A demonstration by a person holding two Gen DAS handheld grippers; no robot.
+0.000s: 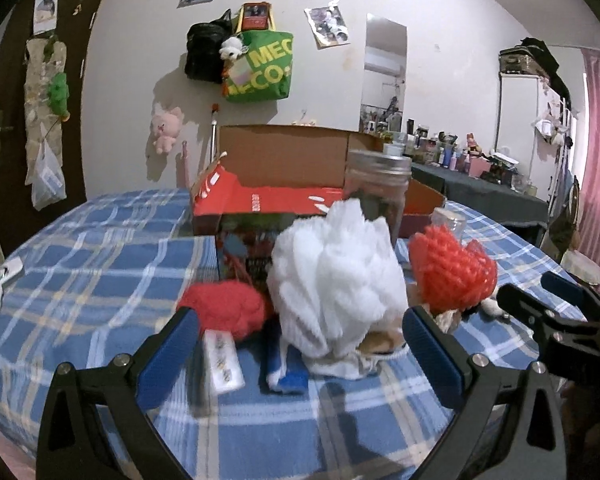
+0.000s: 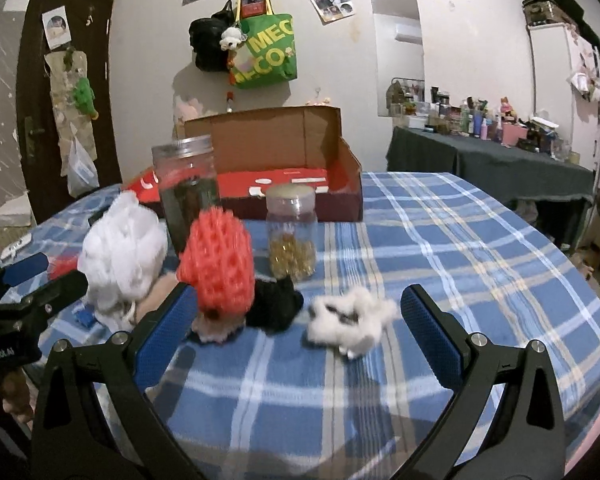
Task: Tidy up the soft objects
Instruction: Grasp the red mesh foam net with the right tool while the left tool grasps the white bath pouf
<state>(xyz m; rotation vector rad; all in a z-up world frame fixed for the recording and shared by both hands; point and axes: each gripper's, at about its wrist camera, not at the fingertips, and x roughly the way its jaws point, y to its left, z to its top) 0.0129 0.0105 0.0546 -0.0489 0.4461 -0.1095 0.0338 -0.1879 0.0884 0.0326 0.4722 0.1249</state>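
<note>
A white fluffy bath pouf (image 1: 336,276) sits on the blue plaid table, straight ahead of my open left gripper (image 1: 300,344). A red knitted ball (image 1: 228,308) lies to its left and a red net sponge (image 1: 452,272) to its right. In the right wrist view my open right gripper (image 2: 296,332) faces the red net sponge (image 2: 220,256), a black fuzzy item (image 2: 276,304) and a white fluffy scrap (image 2: 348,316). The pouf (image 2: 120,252) stands at the left there. Both grippers are empty.
An open red cardboard box (image 1: 268,196) (image 2: 300,184) stands behind the objects. A tall dark jar (image 2: 188,192) and a small jar of yellow capsules (image 2: 292,236) stand in front of it. A white label (image 1: 224,360) and a blue-white cloth (image 1: 288,376) lie near the left gripper.
</note>
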